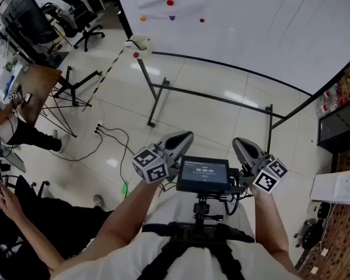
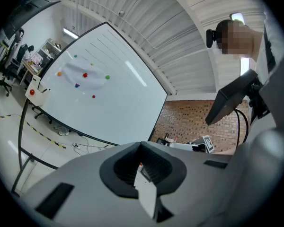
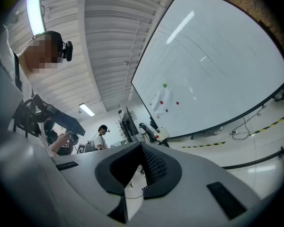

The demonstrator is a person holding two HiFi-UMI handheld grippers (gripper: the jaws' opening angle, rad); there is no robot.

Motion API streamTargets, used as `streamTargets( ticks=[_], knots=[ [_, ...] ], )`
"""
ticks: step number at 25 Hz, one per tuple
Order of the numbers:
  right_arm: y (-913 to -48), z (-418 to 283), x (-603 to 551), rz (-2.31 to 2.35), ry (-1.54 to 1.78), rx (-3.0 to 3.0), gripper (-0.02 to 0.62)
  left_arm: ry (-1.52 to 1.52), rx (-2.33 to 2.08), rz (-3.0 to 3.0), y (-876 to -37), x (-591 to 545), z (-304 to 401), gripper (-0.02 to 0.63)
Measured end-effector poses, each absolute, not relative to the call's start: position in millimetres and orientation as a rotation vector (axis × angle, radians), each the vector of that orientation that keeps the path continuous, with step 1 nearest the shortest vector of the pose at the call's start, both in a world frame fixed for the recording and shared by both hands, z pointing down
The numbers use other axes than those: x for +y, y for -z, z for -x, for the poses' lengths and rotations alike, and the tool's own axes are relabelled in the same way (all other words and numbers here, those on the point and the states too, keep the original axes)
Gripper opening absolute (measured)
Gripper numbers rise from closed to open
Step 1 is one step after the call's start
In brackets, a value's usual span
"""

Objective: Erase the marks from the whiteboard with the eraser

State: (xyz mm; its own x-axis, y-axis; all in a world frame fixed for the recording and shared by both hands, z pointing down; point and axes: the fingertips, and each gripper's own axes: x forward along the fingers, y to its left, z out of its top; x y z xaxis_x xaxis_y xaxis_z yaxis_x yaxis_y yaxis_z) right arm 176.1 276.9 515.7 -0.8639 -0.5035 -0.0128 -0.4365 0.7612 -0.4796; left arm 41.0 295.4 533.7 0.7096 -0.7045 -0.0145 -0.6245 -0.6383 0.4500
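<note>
Whiteboard (image 1: 251, 22) – smooth white panel on a black tube stand, across the glossy tiled floor (image 1: 210, 115) | coloured dots (image 1: 170, 3) in a smeared patch | pale block (image 1: 139, 42) at its corner – eraser or not, can't tell | left gripper (image 1: 186, 136): fingers pressed together, empty | right gripper (image 1: 238, 142): likewise, well apart from the board

We see a shiny tiled floor (image 1: 210, 107). The whiteboard (image 1: 251, 22) stands on it on black legs (image 1: 156, 98). A black cable (image 1: 126, 137) and striped tape (image 1: 108, 72) lie there too.
</note>
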Motion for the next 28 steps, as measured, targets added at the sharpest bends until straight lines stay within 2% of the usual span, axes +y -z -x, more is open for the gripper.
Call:
streamTargets(
  ticks=[4, 12, 17, 28],
  knots=[
    [-514.4, -162.9, 282.4, 0.722, 0.725, 2.828, 0.020, 0.269, -1.037, -2.497, -528.5, 297.0, -38.3, 0.002],
    [-531.8, -86.2, 312.9, 0.590, 0.739, 2.902, 0.020, 0.293, -1.079, -2.465, -541.6, 321.6, 16.0, 0.002],
    [-526.5, -75.3, 305.0, 0.548, 0.680, 2.913, 0.017, 0.296, -1.129, -2.427, -550.4, 321.5, 24.9, 0.002],
    [-540.8, 1.0, 155.5, 0.376, 0.717, 2.894, 0.017, 0.211, -1.255, -2.276, -582.2, 198.8, 91.7, 0.002]
  ],
)
